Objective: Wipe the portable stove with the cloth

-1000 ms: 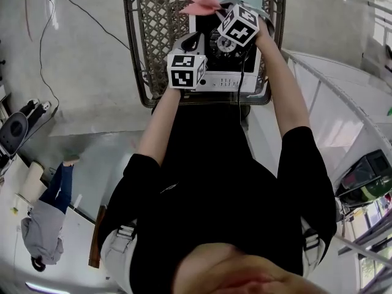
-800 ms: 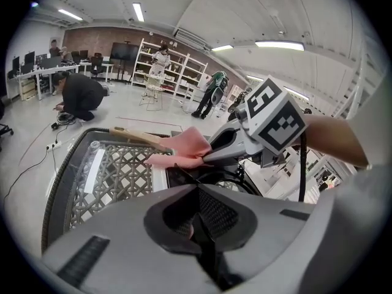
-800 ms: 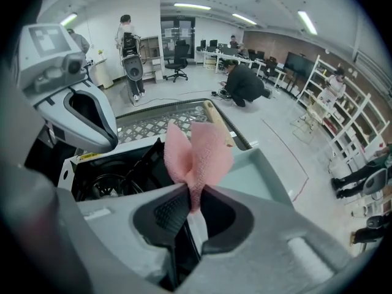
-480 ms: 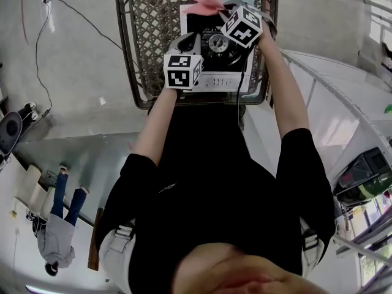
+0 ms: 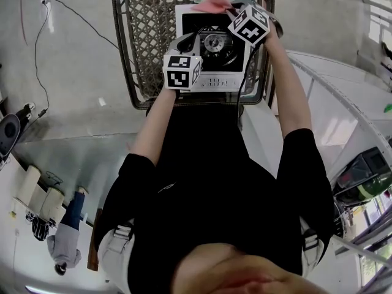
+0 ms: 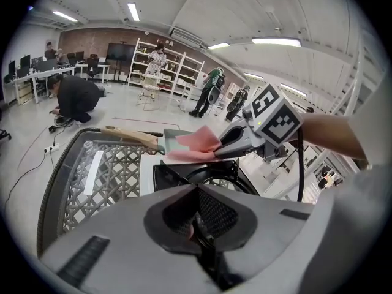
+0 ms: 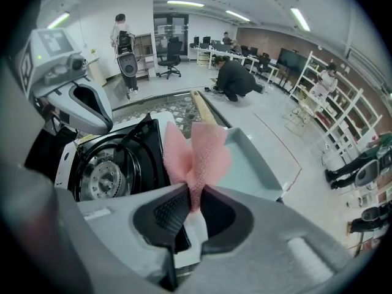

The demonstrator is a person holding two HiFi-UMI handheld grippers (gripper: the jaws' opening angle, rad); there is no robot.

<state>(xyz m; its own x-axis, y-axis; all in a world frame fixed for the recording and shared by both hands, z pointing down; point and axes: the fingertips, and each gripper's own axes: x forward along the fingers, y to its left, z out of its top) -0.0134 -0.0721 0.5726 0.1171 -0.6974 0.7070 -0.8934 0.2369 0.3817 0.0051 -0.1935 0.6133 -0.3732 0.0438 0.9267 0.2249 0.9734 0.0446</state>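
While near stove [image 5: 211, 48], cloth [image 7: 196, 155] between tongs [image 7: 195, 196]

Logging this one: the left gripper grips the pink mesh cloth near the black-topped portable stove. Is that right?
Not the left. It is the right gripper that grips the pink mesh cloth near the black-topped portable stove. The right gripper view shows its jaws pinching the cloth's lower end.

The portable stove [image 5: 215, 81], silver-fronted with a black top and a round central burner, sits level at the upper centre of the head view. The pink cloth [image 5: 211, 2], bunched and fanned out, is at the stove's far edge, pinched between the right gripper's [image 7: 191, 196] fingers.
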